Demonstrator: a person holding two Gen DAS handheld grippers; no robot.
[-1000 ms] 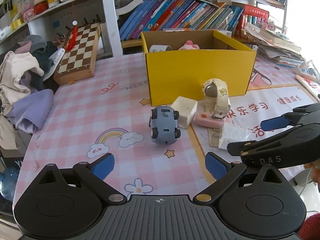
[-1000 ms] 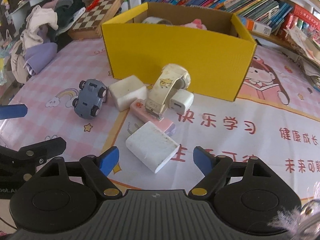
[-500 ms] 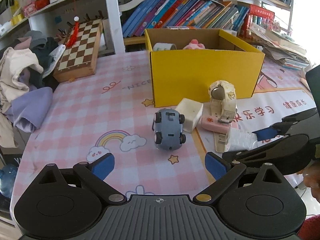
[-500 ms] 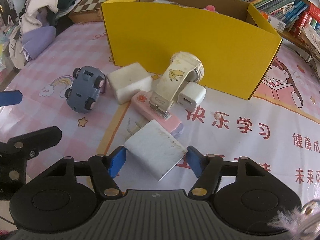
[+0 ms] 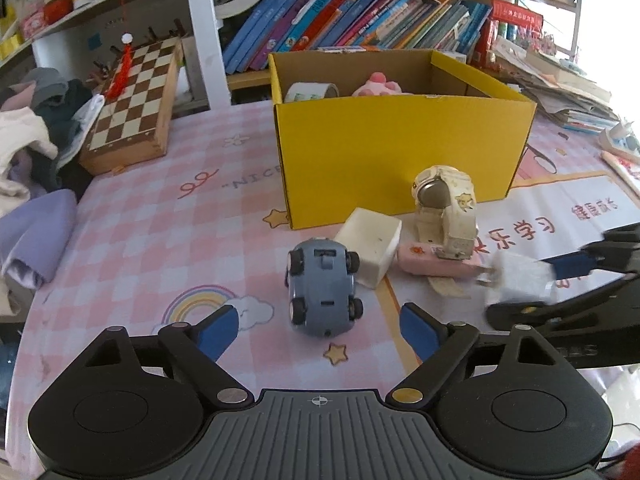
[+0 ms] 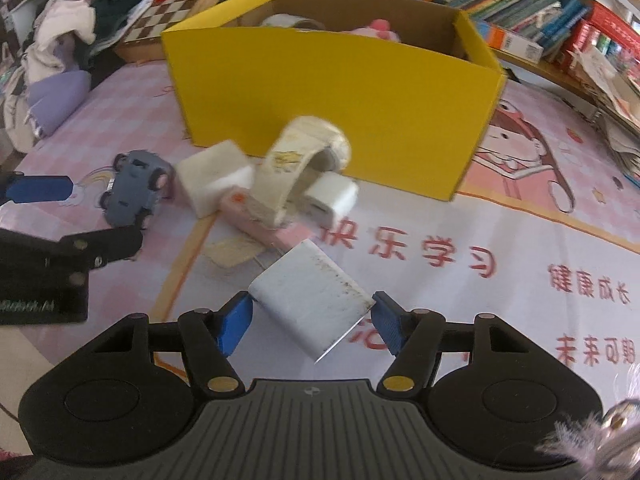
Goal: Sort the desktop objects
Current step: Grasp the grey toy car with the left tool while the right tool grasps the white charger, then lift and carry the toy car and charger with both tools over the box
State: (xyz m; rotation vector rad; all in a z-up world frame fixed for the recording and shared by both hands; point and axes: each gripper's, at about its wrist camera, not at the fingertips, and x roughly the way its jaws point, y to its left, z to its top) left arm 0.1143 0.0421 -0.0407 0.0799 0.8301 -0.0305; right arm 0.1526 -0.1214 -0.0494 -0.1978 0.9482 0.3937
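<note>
My right gripper [image 6: 312, 322] is shut on a white charger block [image 6: 310, 300] and holds it just above the mat; the block also shows in the left wrist view [image 5: 520, 278]. My left gripper [image 5: 320, 326] is open and empty, just behind a grey-blue toy car [image 5: 323, 286]. Beyond the car lie a cream cube [image 5: 370, 246], a pink eraser [image 5: 436, 264] and a cream watch [image 5: 446, 204]. A small white plug [image 6: 330, 198] sits by the watch. A yellow box [image 5: 400, 152] stands behind them, holding a tape roll [image 5: 311, 92] and a pink toy [image 5: 378, 84].
A chessboard [image 5: 132, 100] leans at the back left beside a pile of clothes [image 5: 32, 168]. Shelves of books [image 5: 360, 12] run behind the box. Stacked papers [image 5: 560, 88] lie at the right. A pink checked mat [image 5: 160, 220] covers the table.
My right gripper has closed on the white charger block and lifted it slightly. My left gripper has moved closer to the toy car.
</note>
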